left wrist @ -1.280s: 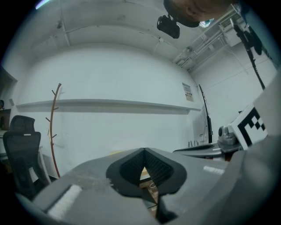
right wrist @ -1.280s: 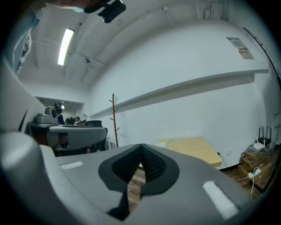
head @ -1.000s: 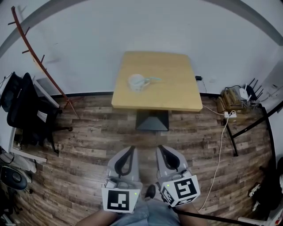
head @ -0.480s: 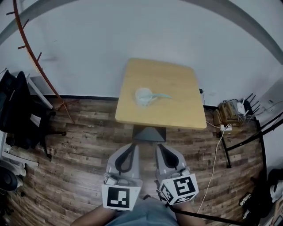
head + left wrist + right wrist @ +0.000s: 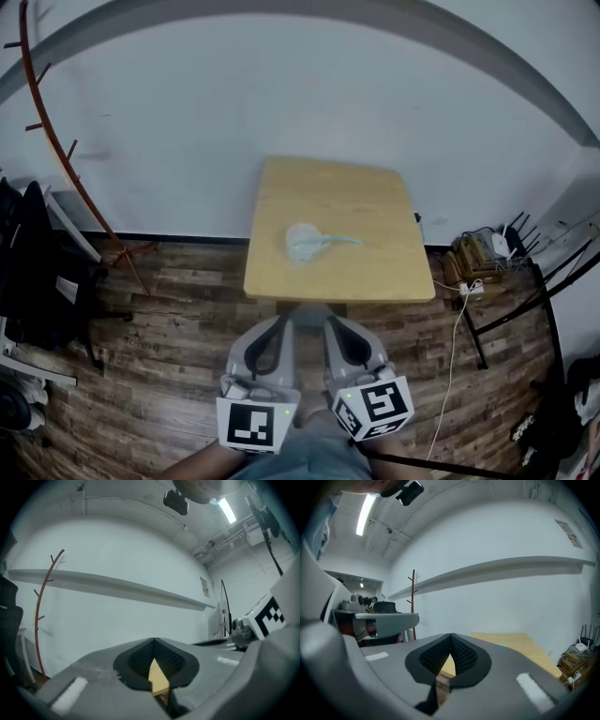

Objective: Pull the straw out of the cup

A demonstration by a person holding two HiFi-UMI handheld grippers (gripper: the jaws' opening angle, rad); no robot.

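Observation:
A clear plastic cup [image 5: 302, 239] lies on its side on the small wooden table [image 5: 375, 272], with a pale green straw [image 5: 336, 240] sticking out of it to the right. Both grippers hang side by side, low in the head view, short of the table's near edge. My left gripper [image 5: 284, 320] is shut and holds nothing. My right gripper [image 5: 330, 322] is shut and empty too. In the left gripper view the jaws [image 5: 153, 640] meet at their tips, as they do in the right gripper view [image 5: 451, 635], where the tabletop [image 5: 515, 644] lies ahead.
A white wall stands right behind the table. A curved brown coat rack [image 5: 52, 141] and a dark chair with clothes [image 5: 37, 272] are at the left. Cables, a power strip [image 5: 469, 287] and a black frame [image 5: 525, 291] lie on the wooden floor at the right.
The table and cup have come closer and lower in the head view as both grippers moved forward toward it. Both stayed shut and empty.

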